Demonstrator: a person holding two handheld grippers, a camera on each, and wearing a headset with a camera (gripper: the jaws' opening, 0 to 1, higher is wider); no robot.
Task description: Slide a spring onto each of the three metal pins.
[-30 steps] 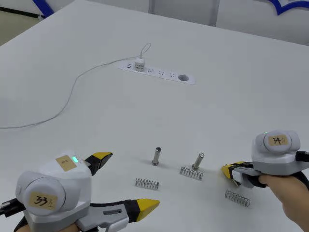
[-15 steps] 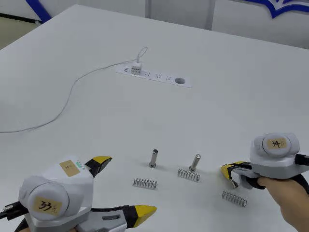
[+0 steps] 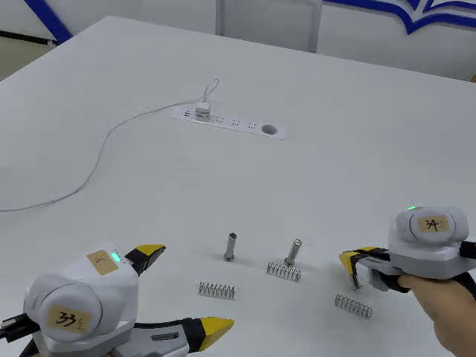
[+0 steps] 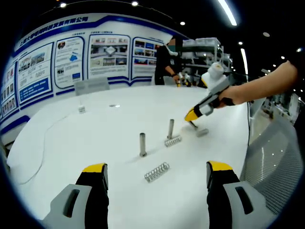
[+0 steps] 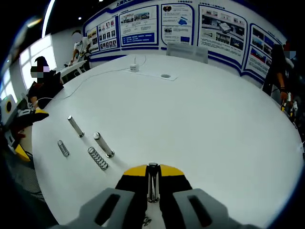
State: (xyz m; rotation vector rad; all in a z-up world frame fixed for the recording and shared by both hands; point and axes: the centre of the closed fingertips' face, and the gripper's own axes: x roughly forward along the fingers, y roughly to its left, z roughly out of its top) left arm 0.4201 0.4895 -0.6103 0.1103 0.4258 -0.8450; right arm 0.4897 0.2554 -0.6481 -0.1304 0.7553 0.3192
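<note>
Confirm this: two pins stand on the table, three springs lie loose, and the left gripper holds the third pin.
Wrong side. The right gripper holds the third pin between its jaws, as the right gripper view shows. The left gripper is open and holds nothing. The rest stands.

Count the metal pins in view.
3. Two silver metal pins stand on the white table, a left pin and a right pin; the third pin is clamped in the right gripper.
</note>
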